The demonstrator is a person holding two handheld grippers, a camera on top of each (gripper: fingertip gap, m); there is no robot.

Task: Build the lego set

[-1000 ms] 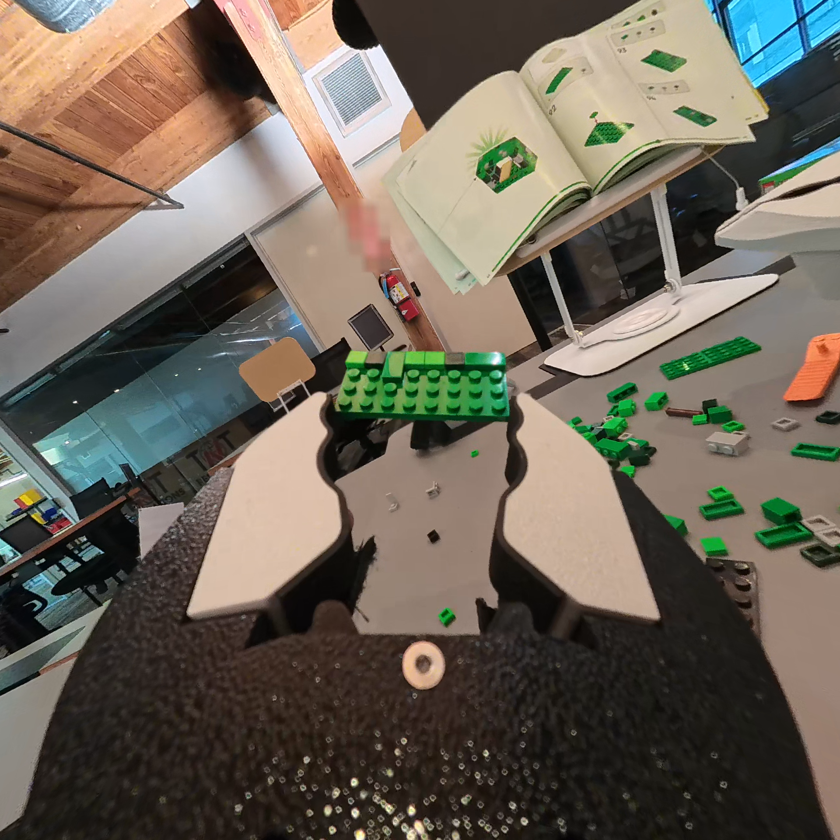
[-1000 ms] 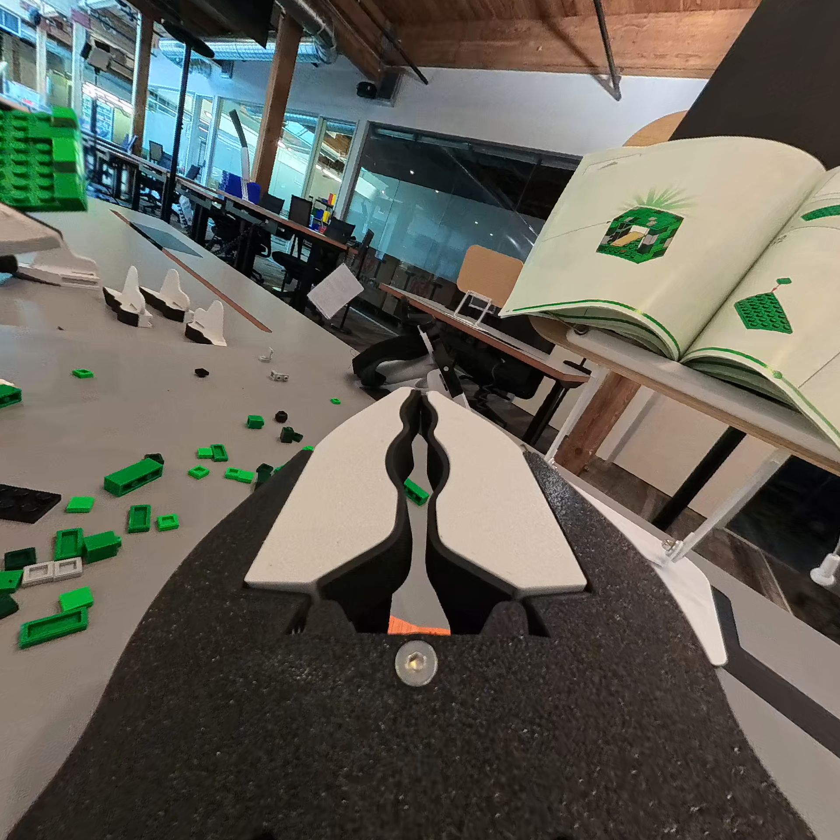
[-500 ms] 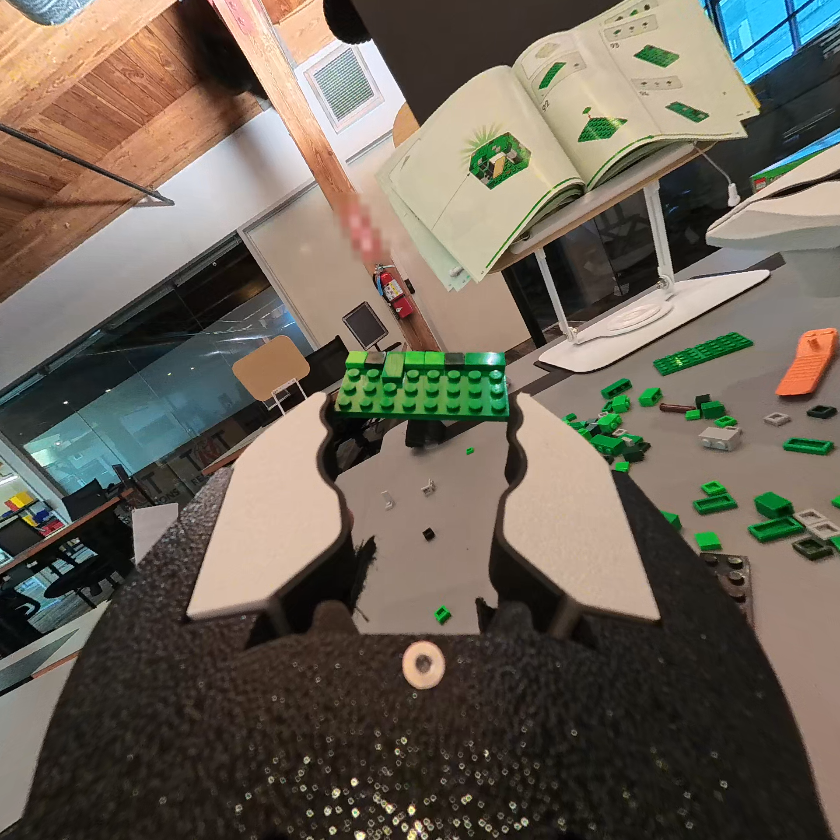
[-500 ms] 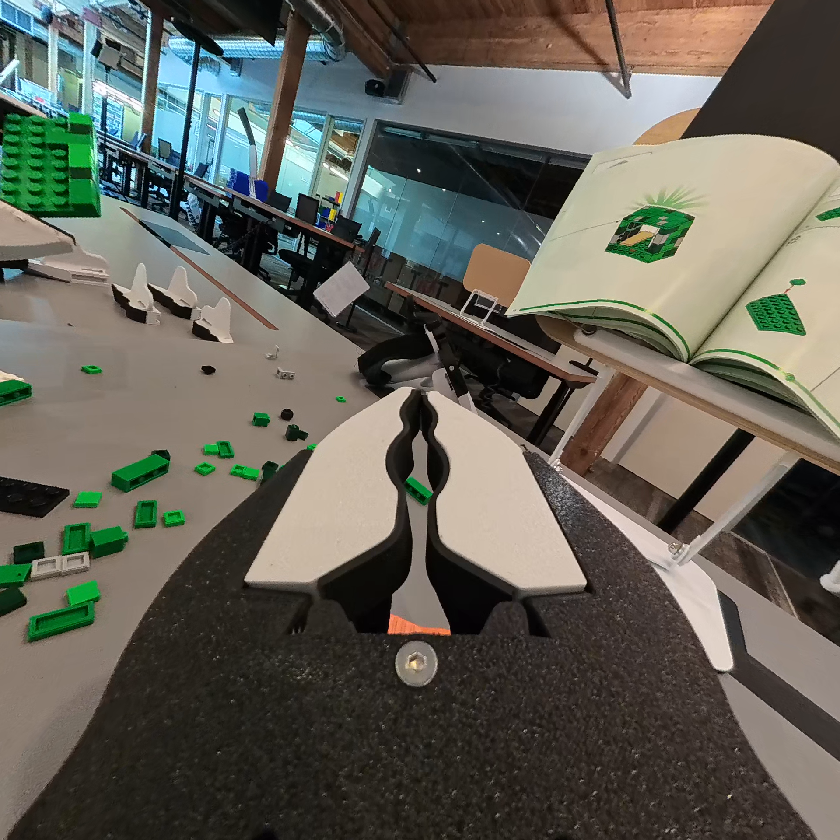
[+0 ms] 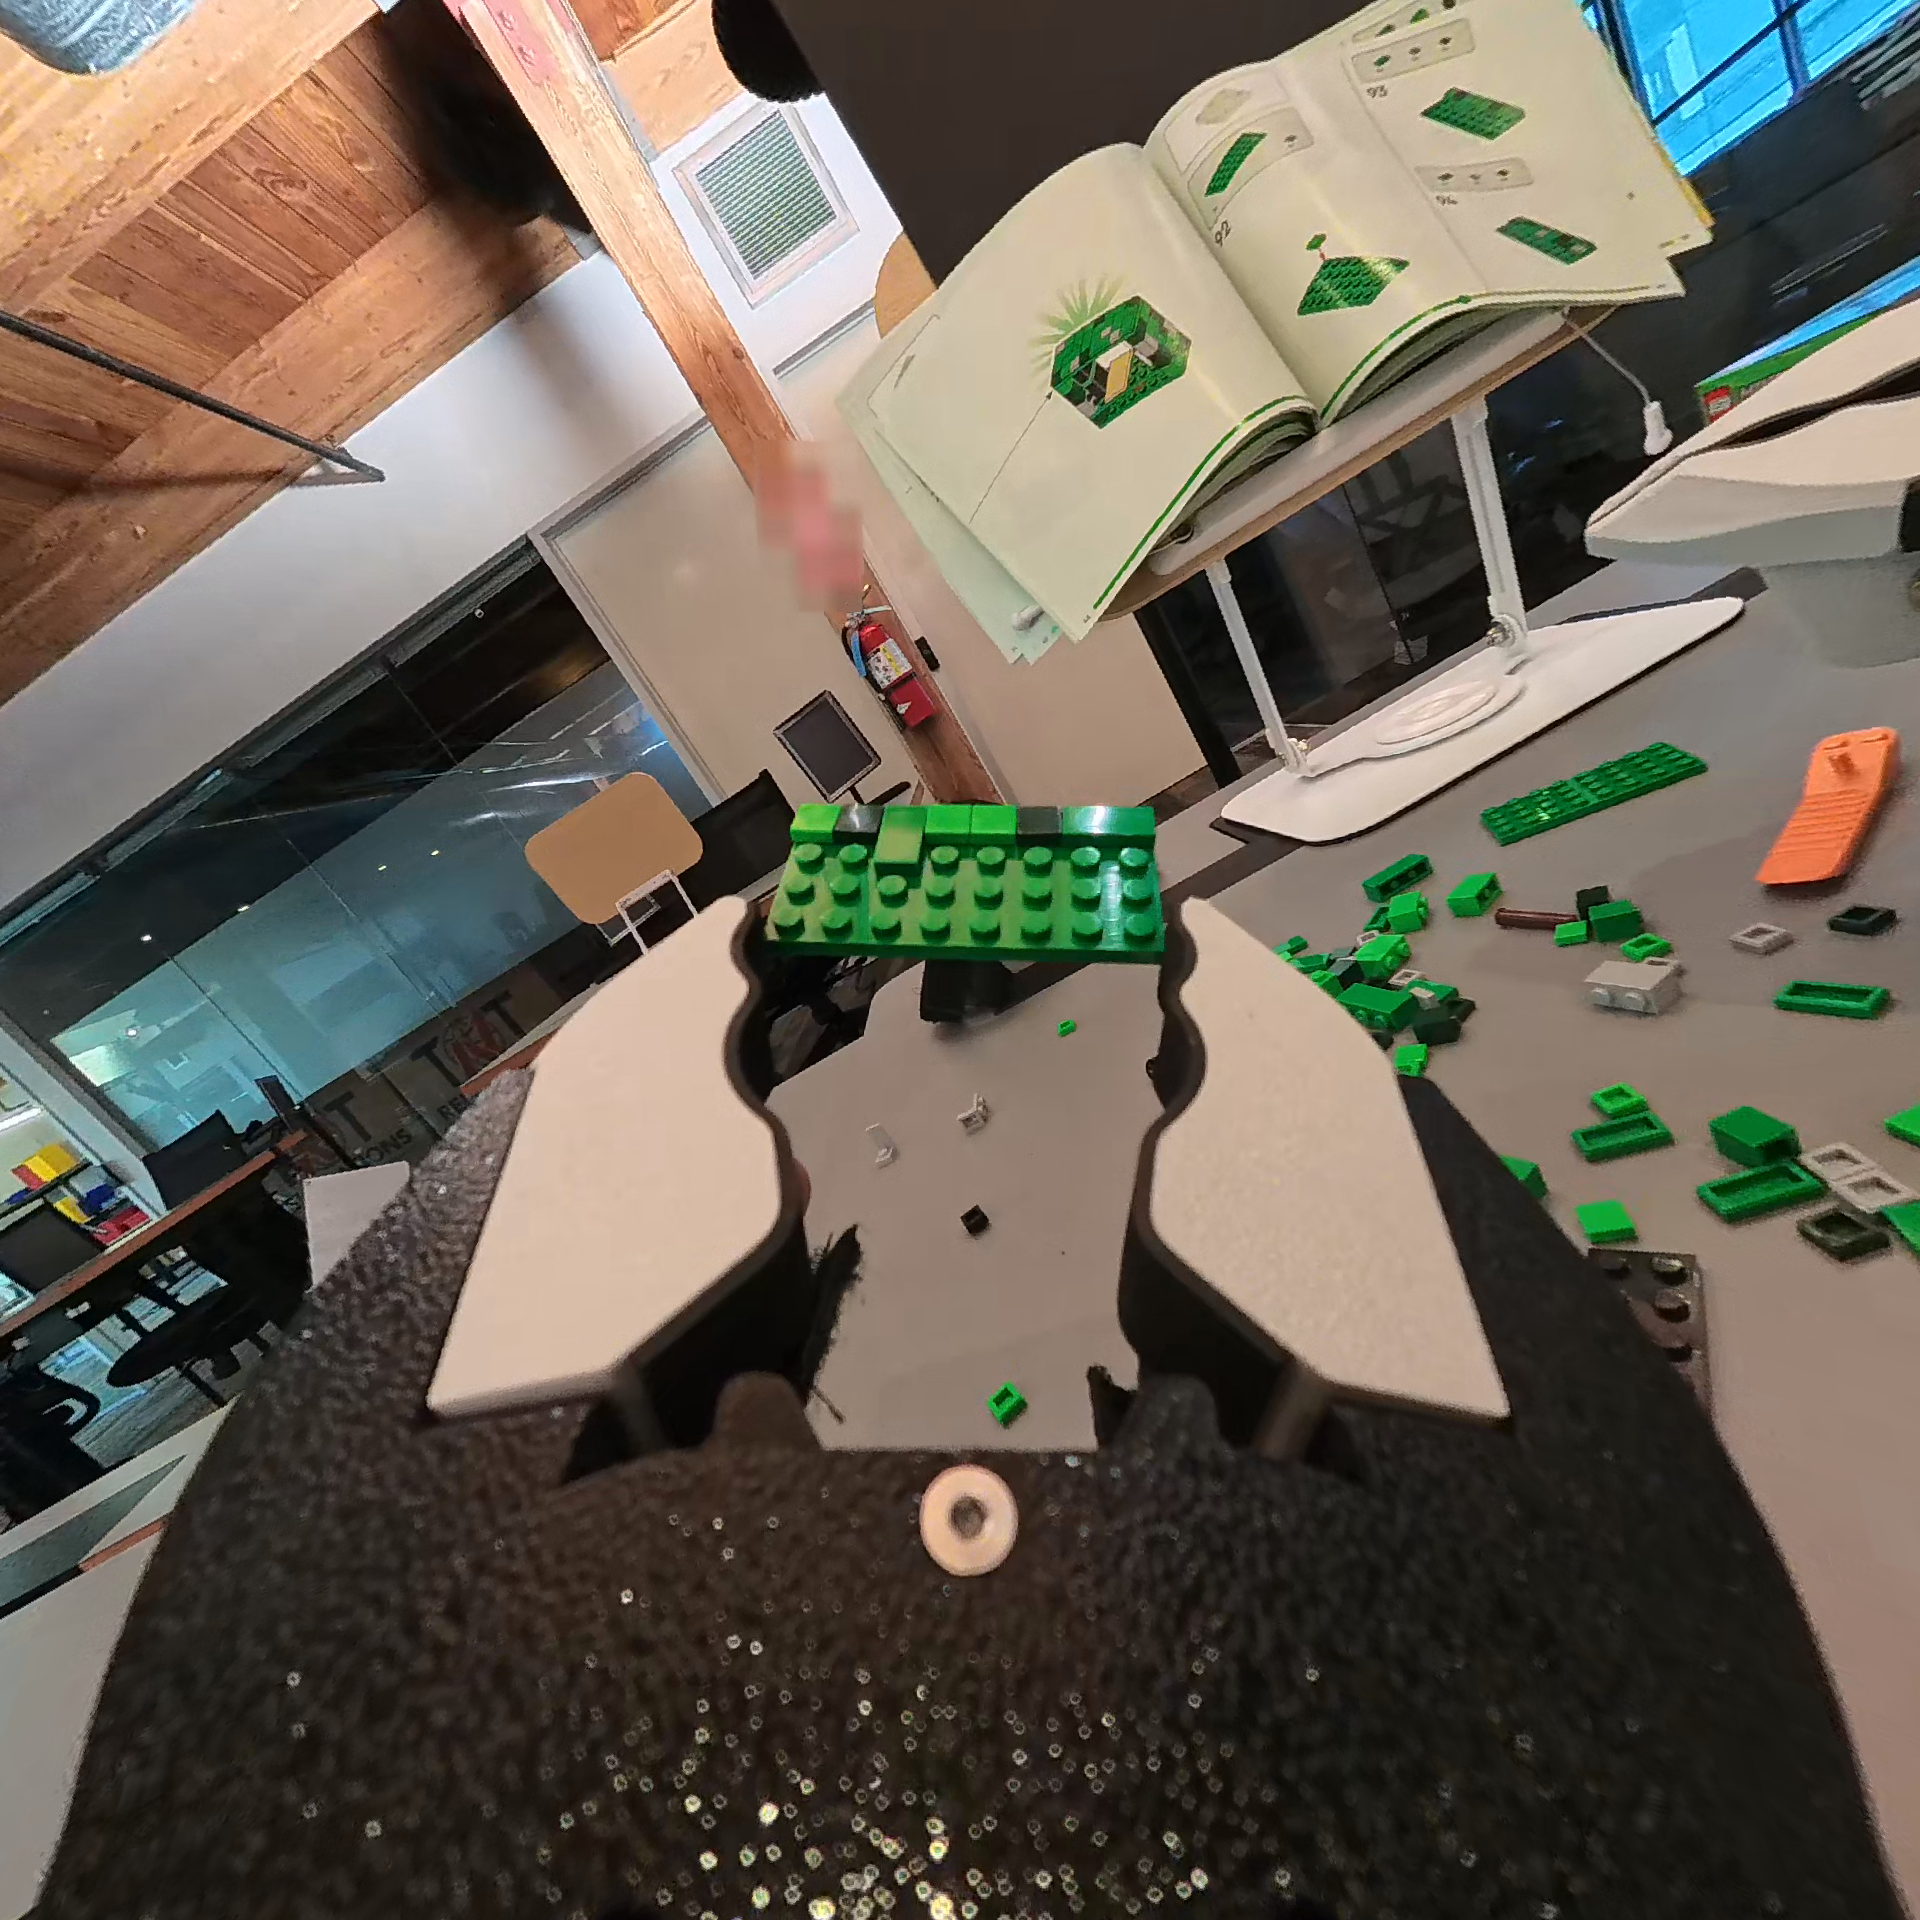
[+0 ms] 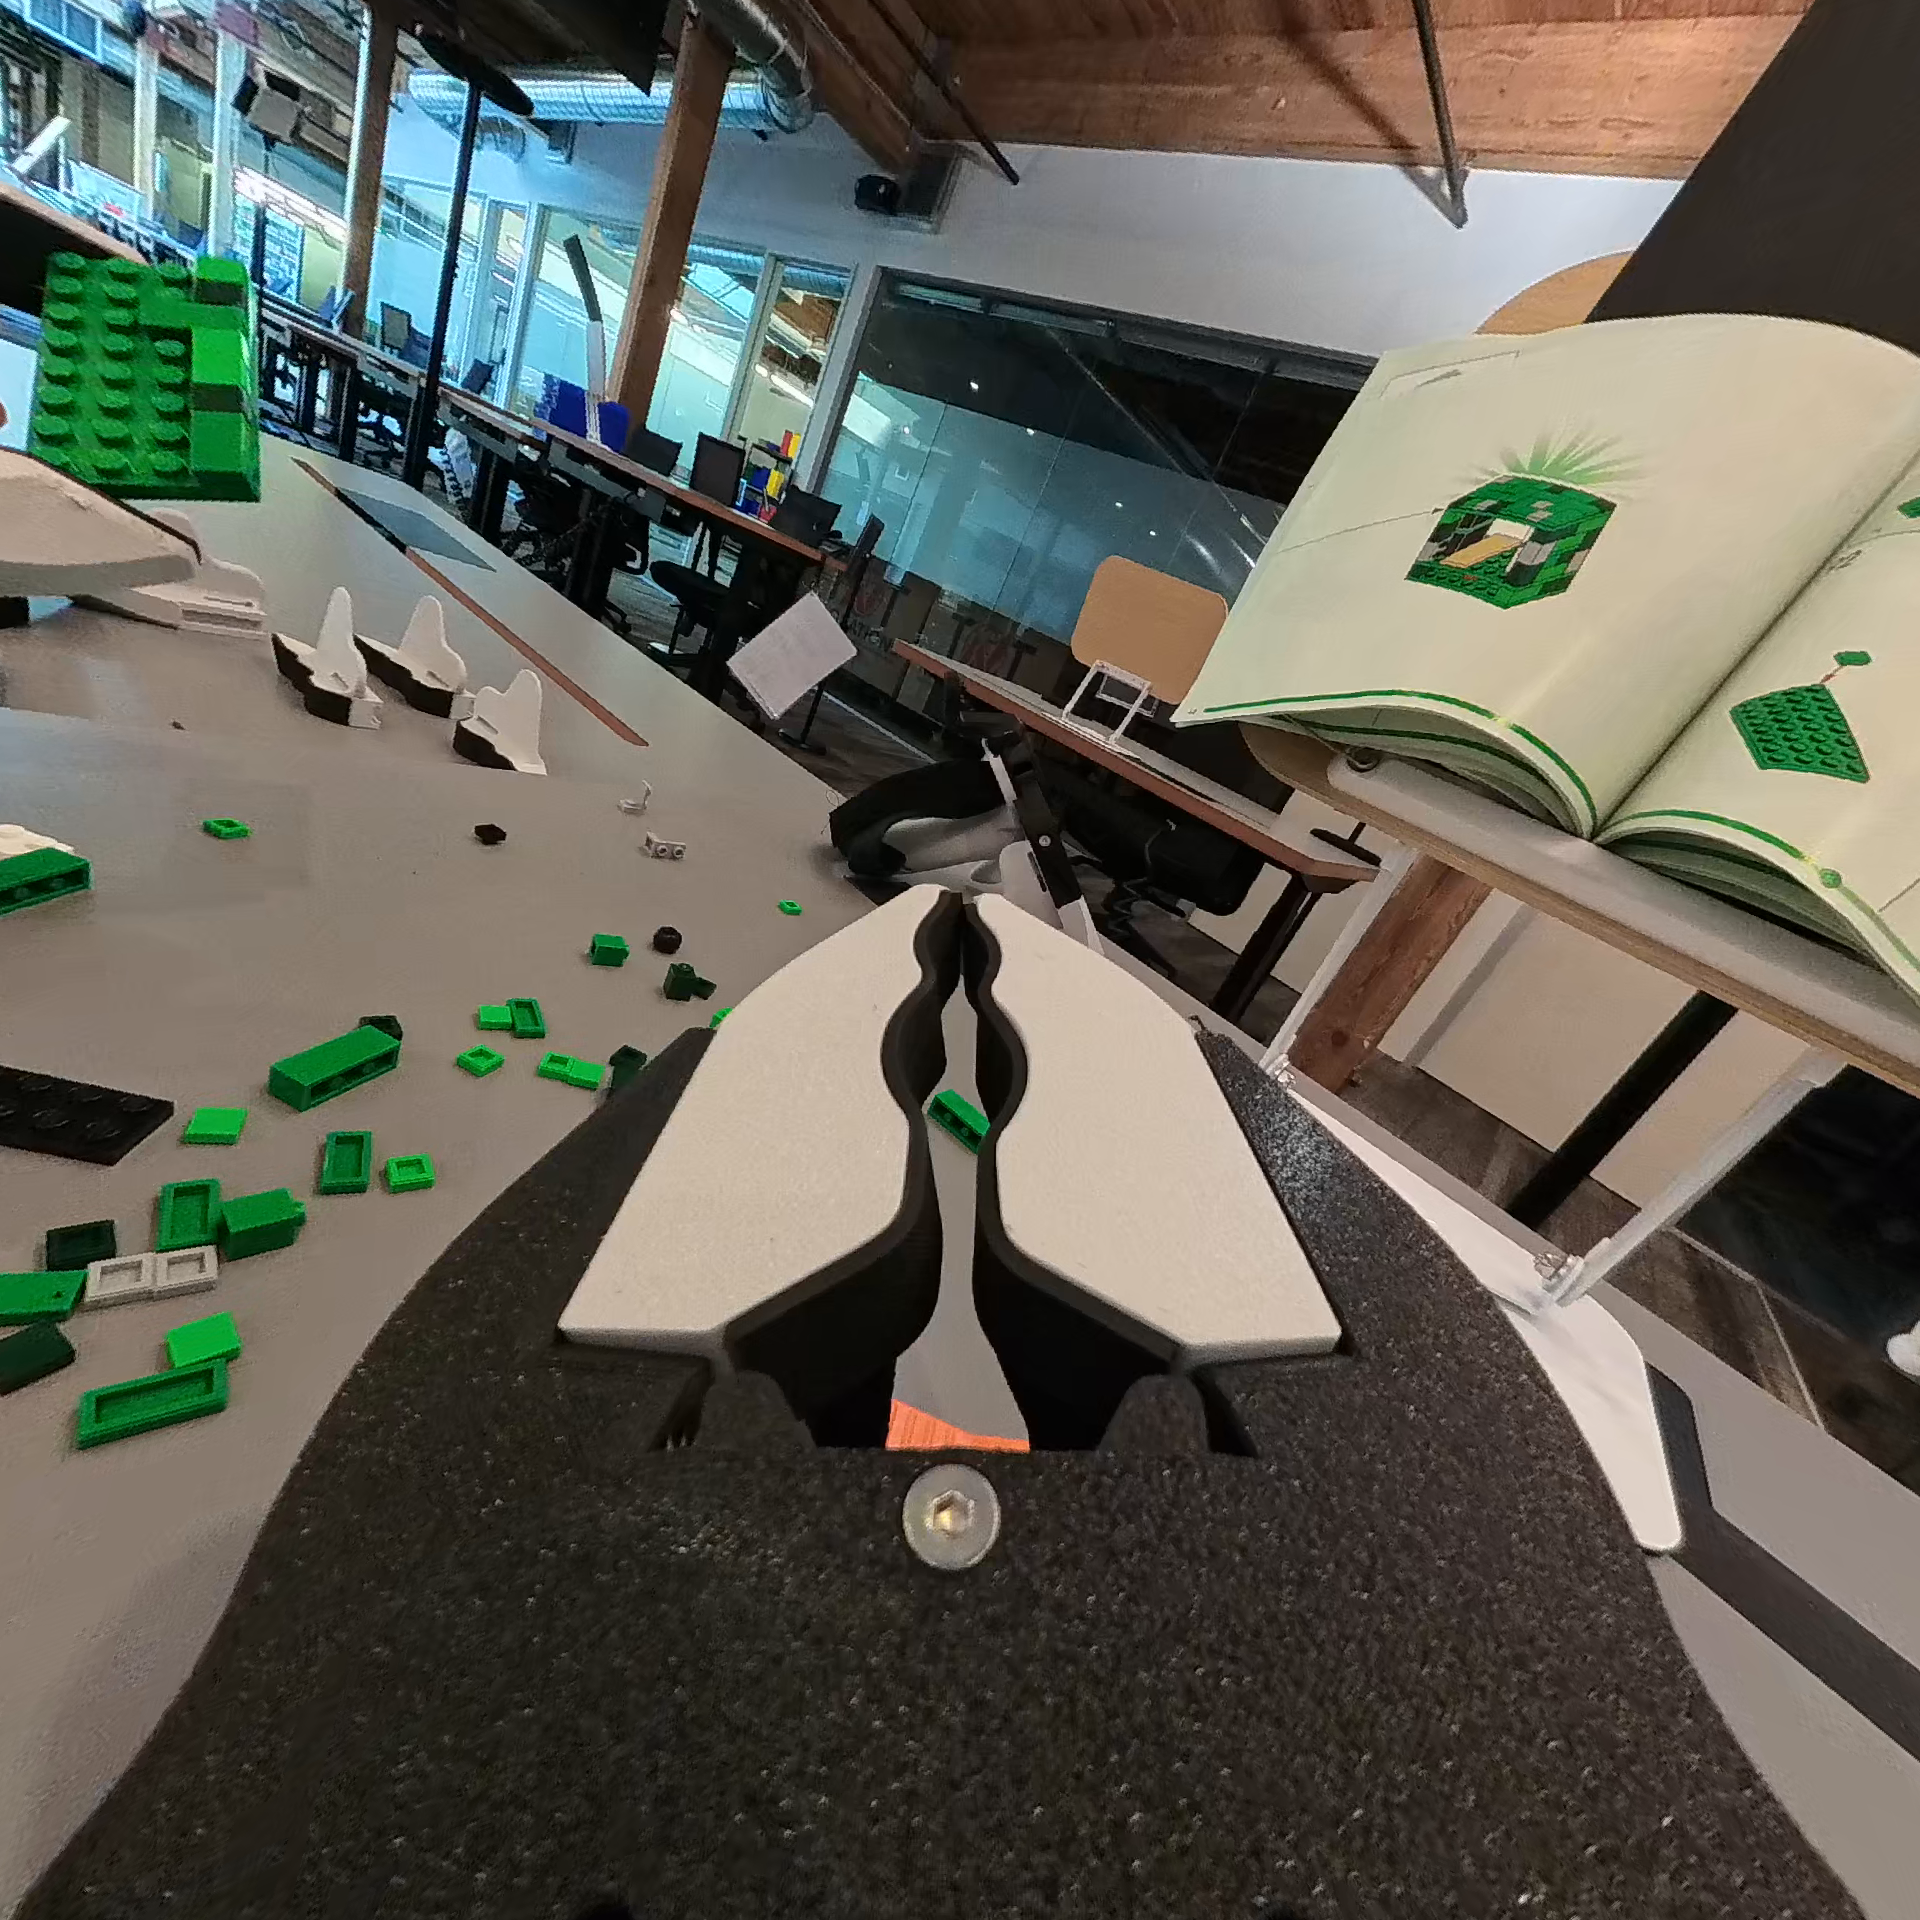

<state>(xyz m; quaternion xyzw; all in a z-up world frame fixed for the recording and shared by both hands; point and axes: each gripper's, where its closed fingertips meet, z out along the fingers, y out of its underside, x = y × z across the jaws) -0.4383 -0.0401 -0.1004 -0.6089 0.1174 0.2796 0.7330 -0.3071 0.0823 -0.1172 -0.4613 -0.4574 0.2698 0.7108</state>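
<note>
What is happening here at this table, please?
A person is building a lego set with two handheld grippers. The left gripper holds a green studded plate assembly by its ends, lifted above the grey table. The right gripper is shut and holds nothing. Loose green pieces lie scattered on the table, with an orange brick separator among them. An open instruction book rests on a white stand behind them.

Bare grey table (image 6: 343, 935) ahead, though loose green pieces (image 6: 332, 1070) (scattered widely) clutter the nearer stretch.
</note>
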